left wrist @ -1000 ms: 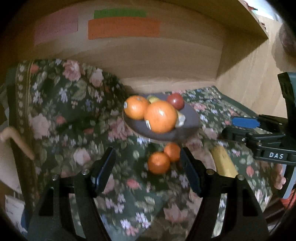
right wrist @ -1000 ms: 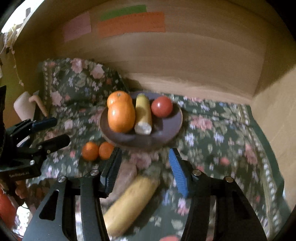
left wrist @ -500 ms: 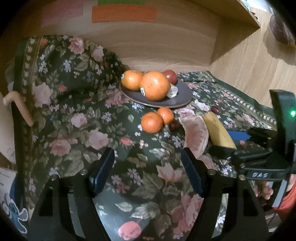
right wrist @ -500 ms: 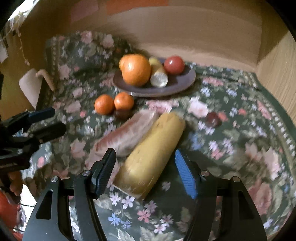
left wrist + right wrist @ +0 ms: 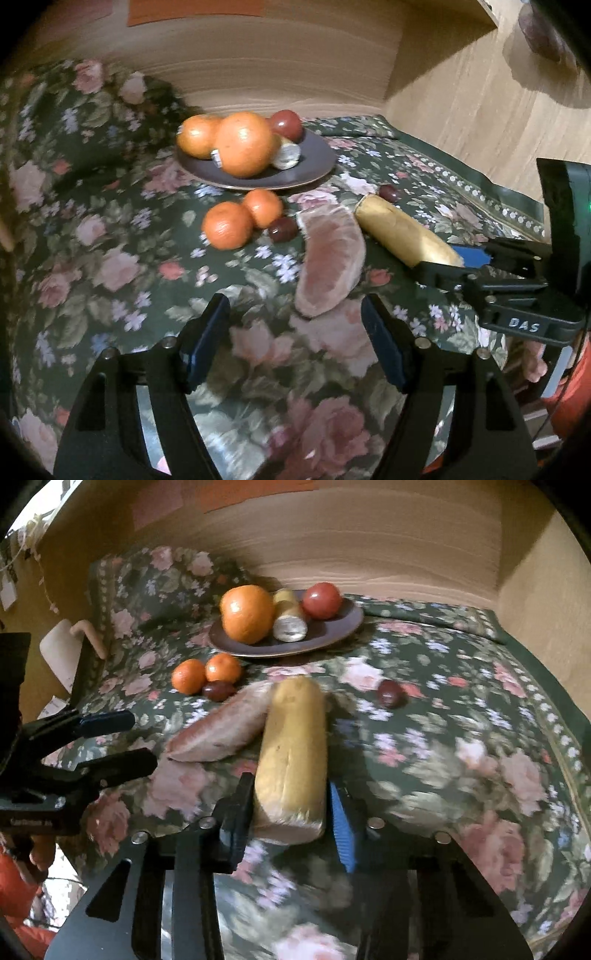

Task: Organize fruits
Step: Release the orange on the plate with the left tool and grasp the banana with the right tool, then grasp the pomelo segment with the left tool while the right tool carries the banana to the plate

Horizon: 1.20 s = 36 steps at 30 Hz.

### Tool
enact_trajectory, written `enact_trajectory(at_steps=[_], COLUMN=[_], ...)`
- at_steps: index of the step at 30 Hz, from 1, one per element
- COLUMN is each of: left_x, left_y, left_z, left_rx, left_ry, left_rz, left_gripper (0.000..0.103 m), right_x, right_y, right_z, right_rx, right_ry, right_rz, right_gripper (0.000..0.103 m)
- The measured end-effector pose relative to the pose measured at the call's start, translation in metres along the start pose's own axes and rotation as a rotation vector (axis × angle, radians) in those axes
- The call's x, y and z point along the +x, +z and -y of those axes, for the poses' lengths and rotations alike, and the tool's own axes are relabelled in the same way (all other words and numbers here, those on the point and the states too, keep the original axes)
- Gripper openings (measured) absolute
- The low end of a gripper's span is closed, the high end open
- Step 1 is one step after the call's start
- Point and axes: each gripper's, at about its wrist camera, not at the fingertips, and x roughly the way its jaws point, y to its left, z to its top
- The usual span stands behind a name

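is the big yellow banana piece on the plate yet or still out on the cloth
Out. The yellow banana piece lies on the floral cloth, short of the plate, its near end between the open right tongs.

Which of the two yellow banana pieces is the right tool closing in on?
The long banana piece lying on the floral cloth, its near end between the right tool fingers. The other, shorter one sits on the brown plate.

A dark floral cloth (image 5: pixel 461 716) lies below a wooden back wall (image 5: pixel 369 546).
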Motion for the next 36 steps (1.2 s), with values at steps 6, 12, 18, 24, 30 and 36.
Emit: enact_trajectory(at_steps=[6, 12, 18, 24, 30, 36], left_x=[0.023, 0.047, 0.059, 0.07, 0.076, 0.068], left_y=[0.014, 0.023, 0.03, 0.041, 0.05, 0.05], left_z=[0.018, 0.026, 0.039, 0.042, 0.037, 0.037], left_rx=[0.044, 0.084, 0.126, 0.124, 0.082, 0.077], left_ry=[-0.004, 0.01, -0.008, -0.026, -0.017, -0.014], left_rz=[-0.045, -0.082, -0.094, -0.106, -0.092, -0.065], left_gripper=[0.068, 0.068, 0.068, 0.067, 0.045, 0.044], right_x=[-0.011, -0.01, 0.003, 0.017, 0.025, 0.036], right_y=[-0.003, 0.001, 0.014, 0.029, 0.041, 0.052], right_z=[0.02, 0.027, 0.032, 0.038, 0.041, 0.042], right_rx=[-0.01, -0.019, -0.036, -0.035, -0.035, -0.039], right_ry=[-0.079, -0.031, 0.004, 0.049, 0.065, 0.069], right_rz=[-0.001, -0.022, -0.036, -0.066, -0.075, -0.079], right_gripper=[0.035, 0.036, 0.036, 0.037, 0.041, 0.047])
